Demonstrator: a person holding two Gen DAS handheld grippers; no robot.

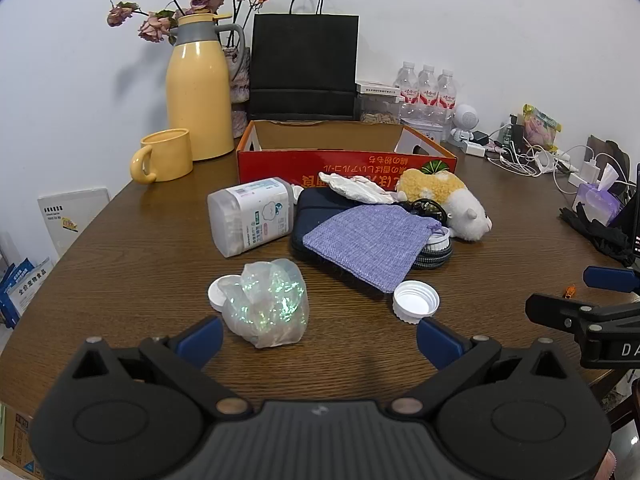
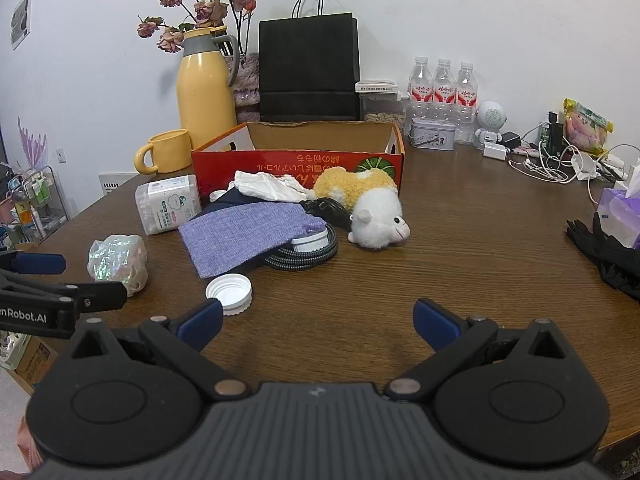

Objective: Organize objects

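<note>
My left gripper (image 1: pixel 318 338) is open and empty, just short of an iridescent plastic bag (image 1: pixel 267 304). My right gripper (image 2: pixel 318 324) is open and empty over bare table; a white cap (image 2: pixel 229 288) lies by its left finger. Behind lies a pile: a purple cloth pouch (image 1: pixel 370 246) on a dark case (image 1: pixel 310 216), a cotton-swab jar (image 1: pixel 250 216) on its side, a white cloth (image 1: pixel 356 190), a plush sheep (image 1: pixel 448 200), a coiled cable (image 2: pixel 304 258). An open red cardboard box (image 1: pixel 344 164) stands behind them.
A yellow mug (image 1: pixel 164 156), a yellow thermos (image 1: pixel 198 88), dried flowers and a black paper bag (image 1: pixel 304 64) stand at the back. Water bottles (image 2: pixel 442 84), a tin, chargers and cables (image 2: pixel 552 160) sit back right. Black gloves (image 2: pixel 612 252) and tissues lie far right.
</note>
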